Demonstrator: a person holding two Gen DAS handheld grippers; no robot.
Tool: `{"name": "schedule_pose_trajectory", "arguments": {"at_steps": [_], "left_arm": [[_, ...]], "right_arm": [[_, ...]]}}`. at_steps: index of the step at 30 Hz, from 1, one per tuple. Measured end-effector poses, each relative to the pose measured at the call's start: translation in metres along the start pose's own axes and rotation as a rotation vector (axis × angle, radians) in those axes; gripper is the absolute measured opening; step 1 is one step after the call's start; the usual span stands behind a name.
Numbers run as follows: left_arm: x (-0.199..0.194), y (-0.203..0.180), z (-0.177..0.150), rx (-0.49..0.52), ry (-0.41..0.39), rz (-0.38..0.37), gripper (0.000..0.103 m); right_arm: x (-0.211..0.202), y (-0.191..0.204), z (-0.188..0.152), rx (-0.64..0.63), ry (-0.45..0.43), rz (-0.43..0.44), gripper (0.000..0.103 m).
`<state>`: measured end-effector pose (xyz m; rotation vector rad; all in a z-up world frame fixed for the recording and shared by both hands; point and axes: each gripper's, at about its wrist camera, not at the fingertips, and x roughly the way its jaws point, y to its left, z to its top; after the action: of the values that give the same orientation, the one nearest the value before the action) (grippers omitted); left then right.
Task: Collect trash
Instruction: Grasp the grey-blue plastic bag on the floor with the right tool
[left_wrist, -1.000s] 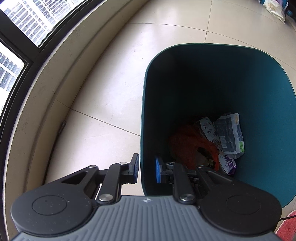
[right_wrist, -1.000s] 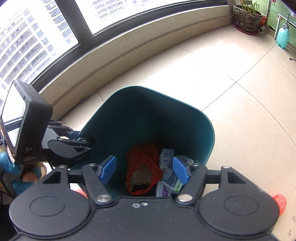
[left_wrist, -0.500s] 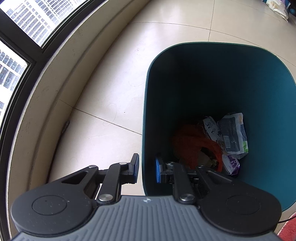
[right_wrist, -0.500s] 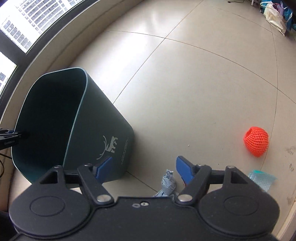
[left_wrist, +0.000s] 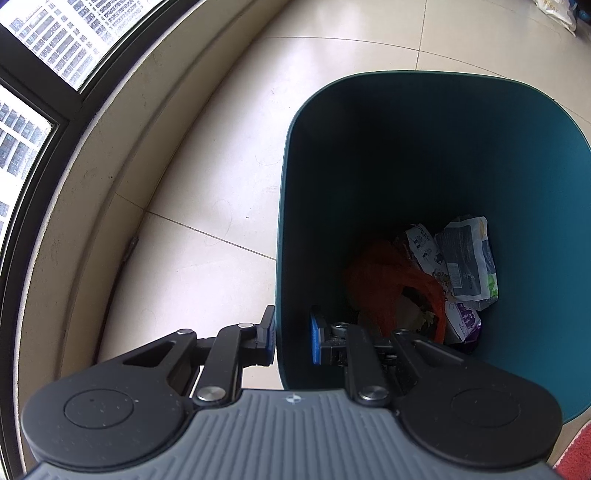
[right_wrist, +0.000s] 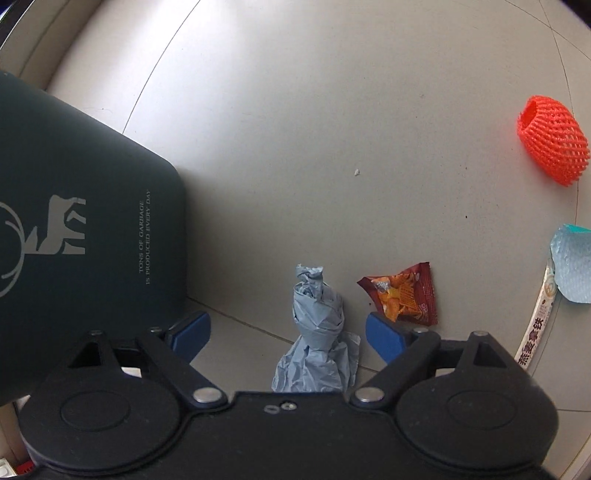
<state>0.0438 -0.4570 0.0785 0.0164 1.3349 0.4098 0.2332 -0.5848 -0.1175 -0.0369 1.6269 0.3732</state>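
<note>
Left wrist view: the left gripper (left_wrist: 293, 338) points steeply down at the near wall of a teal trash bin (left_wrist: 524, 155) standing on the tiled floor (left_wrist: 207, 177) near the window ledge (left_wrist: 110, 155). Its jaws are nearly closed and pinch the bin's rim, one blue pad outside the wall, the other inside. At the bottom of the bin lie an orange mesh net (left_wrist: 388, 280) and, just beside it, crumpled printed wrappers (left_wrist: 465, 258).

Right wrist view: the right gripper (right_wrist: 286, 334) hangs over the floor (right_wrist: 332, 129), jaws wide apart and just opened further, holding nothing. A twisted wad of blue-grey plastic (right_wrist: 317, 325) lies on the floor between the two blue pads, touched by neither. Just beside the right pad lies a dark red snack packet (right_wrist: 404, 295). The bin's dark outer wall (right_wrist: 74, 206), with a deer emblem and small print, fills the left side. Toward the right edge of the view are an orange foam fruit net (right_wrist: 550, 140), a pale blue sheet of foam wrap (right_wrist: 572, 267) and a narrow white sachet with printed characters (right_wrist: 535, 332), all apart from the gripper.
</note>
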Motion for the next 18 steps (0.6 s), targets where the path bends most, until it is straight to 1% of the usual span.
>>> {"name": "schedule_pose_trajectory", "arguments": {"at_steps": [2,6,10,12,13,15,16,18], "left_arm": [[0.000,0.000,0.000,0.003,0.000,0.001,0.017],[0.000,-0.001,-0.001,0.006,-0.001,0.003,0.017],[0.000,-0.003,-0.001,0.025,-0.008,0.020,0.017],[0.000,-0.003,-0.001,0.026,-0.008,0.021,0.017],[0.000,-0.003,-0.001,0.026,-0.008,0.021,0.017],[0.000,-0.003,-0.001,0.026,-0.009,0.022,0.017],[0.001,-0.003,-0.001,0.027,-0.009,0.023,0.017],[0.001,-0.003,-0.001,0.026,-0.008,0.021,0.017]], "right_arm": [[0.015,0.000,-0.002,0.003,0.015,-0.005,0.088],[0.031,0.000,-0.004,0.005,0.021,-0.017,0.085],[0.049,-0.004,-0.004,0.015,0.036,-0.032,0.079],[0.054,-0.002,-0.006,0.006,0.039,-0.048,0.071],[0.057,-0.002,-0.006,0.003,0.040,-0.057,0.069],[0.060,-0.002,-0.007,-0.003,0.039,-0.073,0.057],[0.061,-0.002,-0.007,-0.005,0.039,-0.084,0.055],[0.062,-0.002,-0.007,-0.006,0.039,-0.098,0.047]]}}
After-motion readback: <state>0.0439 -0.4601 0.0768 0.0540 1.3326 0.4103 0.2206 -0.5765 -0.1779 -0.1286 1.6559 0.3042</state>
